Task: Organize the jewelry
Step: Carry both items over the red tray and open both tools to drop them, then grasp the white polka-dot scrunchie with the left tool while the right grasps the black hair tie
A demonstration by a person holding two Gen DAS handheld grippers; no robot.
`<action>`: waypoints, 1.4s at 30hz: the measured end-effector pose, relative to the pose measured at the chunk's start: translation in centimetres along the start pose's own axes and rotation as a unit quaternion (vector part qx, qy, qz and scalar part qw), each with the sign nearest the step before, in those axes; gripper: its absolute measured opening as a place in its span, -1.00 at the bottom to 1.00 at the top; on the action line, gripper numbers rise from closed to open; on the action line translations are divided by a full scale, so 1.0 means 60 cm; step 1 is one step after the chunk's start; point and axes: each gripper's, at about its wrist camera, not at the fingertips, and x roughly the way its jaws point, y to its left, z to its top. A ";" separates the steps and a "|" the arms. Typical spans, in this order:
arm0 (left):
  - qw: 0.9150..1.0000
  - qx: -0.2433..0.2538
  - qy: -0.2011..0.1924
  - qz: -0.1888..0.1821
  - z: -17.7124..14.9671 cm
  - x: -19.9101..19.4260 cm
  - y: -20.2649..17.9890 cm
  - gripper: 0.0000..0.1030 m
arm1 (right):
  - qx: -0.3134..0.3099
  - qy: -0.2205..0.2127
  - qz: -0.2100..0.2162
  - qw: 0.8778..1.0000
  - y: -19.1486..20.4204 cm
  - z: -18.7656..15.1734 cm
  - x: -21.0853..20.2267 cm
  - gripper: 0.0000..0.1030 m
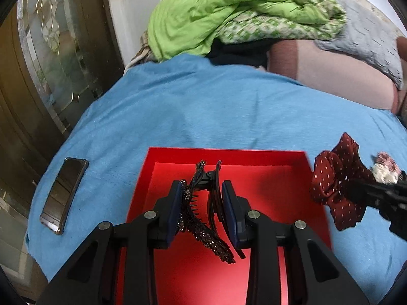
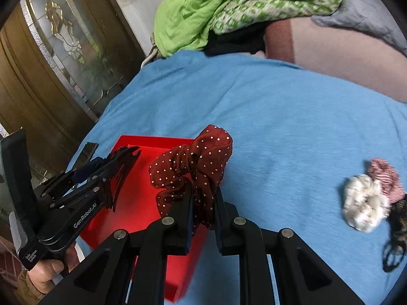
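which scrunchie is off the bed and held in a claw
The dark red polka-dot scrunchie: the right claw is shut on it beside the red box. The cream scrunchie and pink scrunchie lie loose on the blue sheet.

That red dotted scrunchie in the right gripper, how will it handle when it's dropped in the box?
The scrunchie looks soft and floppy, bunching around the right gripper. It's probably light, unlikely to roll, and may cling to the pads on release.
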 end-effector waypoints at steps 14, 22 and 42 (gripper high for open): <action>0.999 -0.035 0.031 0.001 0.032 0.086 0.052 -0.32 | 0.006 0.046 -0.011 0.999 0.015 0.016 0.135 -0.60; 0.998 -0.058 0.021 -0.002 0.035 0.064 0.066 0.02 | -0.016 0.030 -0.025 0.999 0.029 0.016 0.130 0.01; 0.997 -0.035 -0.033 -0.054 -0.004 -0.128 -0.077 0.21 | -0.017 -0.026 -0.039 0.999 -0.031 -0.087 -0.064 0.15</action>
